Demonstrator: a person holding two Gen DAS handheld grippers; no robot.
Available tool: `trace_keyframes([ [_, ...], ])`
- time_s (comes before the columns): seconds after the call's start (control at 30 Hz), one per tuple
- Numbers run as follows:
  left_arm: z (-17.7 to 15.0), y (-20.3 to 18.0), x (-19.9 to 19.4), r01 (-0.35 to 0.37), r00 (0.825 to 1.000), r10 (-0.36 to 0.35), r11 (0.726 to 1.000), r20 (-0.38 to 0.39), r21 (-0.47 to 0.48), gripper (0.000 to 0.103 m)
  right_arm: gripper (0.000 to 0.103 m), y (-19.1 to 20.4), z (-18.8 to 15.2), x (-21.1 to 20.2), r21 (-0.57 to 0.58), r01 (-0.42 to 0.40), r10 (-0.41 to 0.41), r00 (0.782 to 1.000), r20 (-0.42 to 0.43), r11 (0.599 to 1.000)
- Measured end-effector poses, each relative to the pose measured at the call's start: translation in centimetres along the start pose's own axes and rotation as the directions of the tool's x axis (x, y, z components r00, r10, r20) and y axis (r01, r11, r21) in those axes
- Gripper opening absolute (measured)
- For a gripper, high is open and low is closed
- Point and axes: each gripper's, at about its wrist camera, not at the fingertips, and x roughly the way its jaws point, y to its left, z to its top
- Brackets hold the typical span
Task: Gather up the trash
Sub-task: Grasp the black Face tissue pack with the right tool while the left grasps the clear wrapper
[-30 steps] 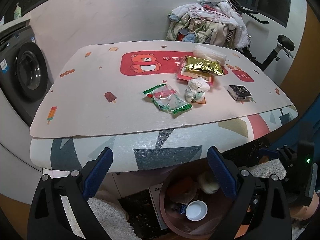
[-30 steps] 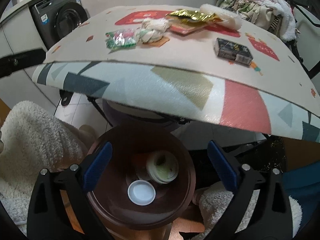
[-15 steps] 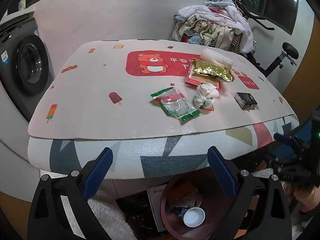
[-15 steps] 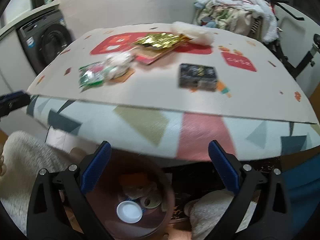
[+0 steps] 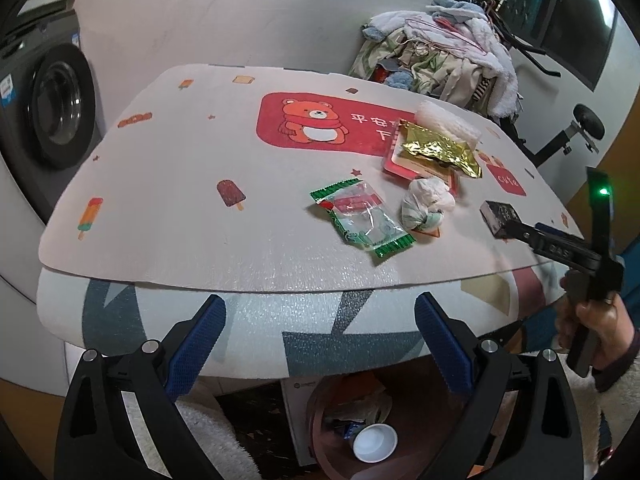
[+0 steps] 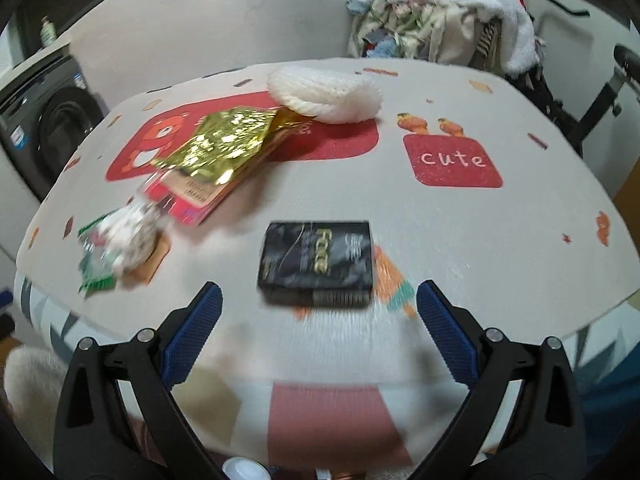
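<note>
Left gripper (image 5: 320, 344): jaws spread wide, empty, held low before the table edge.
Green wrapper (image 5: 360, 220): flat on the table mat (image 5: 180, 184), left of the other trash.
White wad (image 5: 426, 206): just right of the wrapper.
Gold foil bag (image 5: 440, 148): lying on a red card, behind the wad.
Black box (image 6: 316, 264): flat near the front edge.
Right gripper (image 6: 320, 340): jaws released, empty, just before the box.
Bin (image 5: 316, 412): under the table, 1 white cup (image 5: 374, 442) inside.

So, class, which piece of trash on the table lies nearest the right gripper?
The black box: it sits directly ahead of the right gripper; the other wrappers lie further left.
</note>
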Motion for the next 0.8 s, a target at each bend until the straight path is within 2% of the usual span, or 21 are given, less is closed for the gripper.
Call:
trace_keyframes([
  [0.17,1.1,0.3,1.1,0.001,1.0,-0.001,1.0,-0.004,-0.029,0.093,0.093,0.6,1.2,1.8,-0.039,0.018,-0.019,1.0,-0.007,0.999],
  [0.23,1.7,-0.1,1.6,0.0,1.0,0.0,1.0,0.0,-0.02,0.093,0.08,1.1,1.4,2.2,-0.071,0.025,-0.025,1.0,-0.002,0.997],
  [0.27,2.2,-0.2,1.9,0.01,1.0,-0.01,1.0,0.0,-0.023,0.093,0.066,1.1,1.4,2.3,-0.081,0.021,-0.022,1.0,-0.007,0.997],
  [0.33,3.1,-0.4,2.7,0.033,0.999,-0.033,0.999,-0.002,-0.04,0.093,0.064,1.2,1.4,2.3,-0.087,0.009,-0.009,1.0,-0.007,0.996],
  [0.4,4.1,-0.7,3.7,0.061,0.998,-0.062,0.996,-0.004,-0.063,0.085,0.062,1.0,1.4,1.7,-0.079,-0.016,0.018,1.0,0.017,0.997],
  [0.53,5.6,-0.7,6.8,0.103,0.993,-0.111,0.982,-0.046,-0.16,0.077,0.061,0.7,1.1,0.3,-0.059,-0.037,0.04,0.998,0.049,0.998],
  [0.63,6.5,-0.7,9.2,0.097,0.99,-0.117,0.971,-0.078,-0.218,0.069,0.061,0.5,0.9,-0.6,-0.043,-0.049,0.051,0.997,0.063,0.998],
  [0.67,6.7,-0.8,10.0,0.097,0.989,-0.12,0.968,-0.089,-0.231,0.064,0.061,0.4,0.6,-0.9,-0.041,-0.05,0.053,0.996,0.067,0.998],
  [0.73,7.1,-1.1,10.7,0.081,0.992,-0.101,0.973,-0.081,-0.217,0.058,0.061,0.3,0.3,-1.3,-0.05,-0.044,0.048,0.996,0.07,0.998],
  [0.8,7.6,-1.8,11.3,0.08,0.991,-0.097,0.981,-0.093,-0.175,0.035,0.061,0.3,-0.1,-1.5,-0.061,-0.036,0.04,0.997,0.07,0.997],
])
